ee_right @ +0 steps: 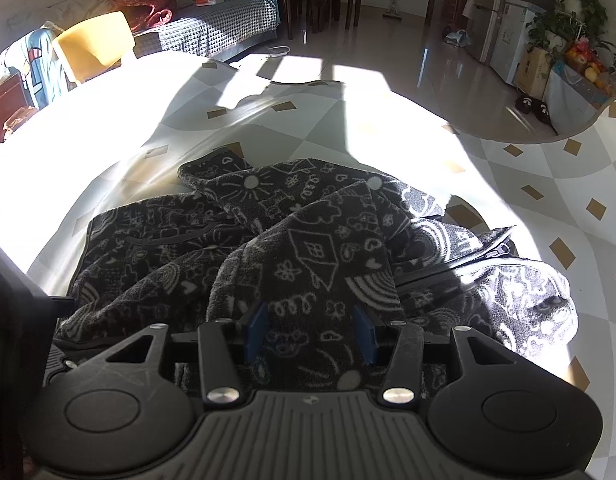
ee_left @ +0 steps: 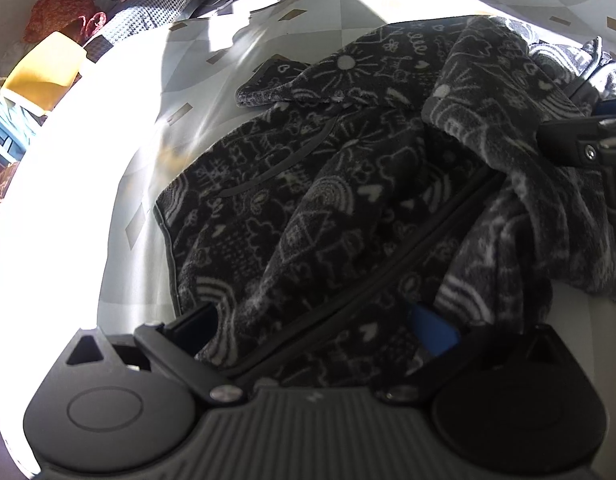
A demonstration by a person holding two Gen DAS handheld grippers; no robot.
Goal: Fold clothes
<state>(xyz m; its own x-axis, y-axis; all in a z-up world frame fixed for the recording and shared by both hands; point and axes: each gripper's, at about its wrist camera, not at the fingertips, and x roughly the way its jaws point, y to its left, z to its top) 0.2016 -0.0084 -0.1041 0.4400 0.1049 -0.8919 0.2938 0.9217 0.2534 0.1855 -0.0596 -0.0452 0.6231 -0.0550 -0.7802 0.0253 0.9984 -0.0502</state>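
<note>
**Claw state**
- Right claw (ee_right: 310, 334): closed partway, fleece filling the gap between the blue pads; judged clamped on a thick flap (ee_right: 320, 240) of the jacket (ee_right: 147, 248), raised above the zip (ee_left: 408, 240).
- Left claw (ee_left: 314, 324): fingers wide apart, resting low over the zip, gripping nothing.

**Position of the work**
- Jacket spread, rumpled, on the desk (ee_right: 267, 128).
- Body panel with pocket slit flat on the left-claw side of the zip; loose, bunched cloth on the far side.

**Step in hand (judged): carrying the flap across the body**
1. Keep the grip deep on the flap; thick fleece slips from a shallow pinch.
2. Carry the flap low and level across the zip. Avoid lifting high, or the layer beneath will drag along.
3. Press the left claw down beside the zip to anchor the lower layer, or close it on the near edge for tension.
4. Lay the flap edge parallel to the zip, then release.
5. Smooth outward from the zip before any further fold.

**Heading and long axis**
- Long axis along the zip: diagonal in the left wrist view, roughly side to side in the right wrist view.
- Straight bound edge (ee_right: 87, 248), probably the hem, at the left end of the zip line; slider at the right end.
- Collar end not clearly identifiable.
</note>
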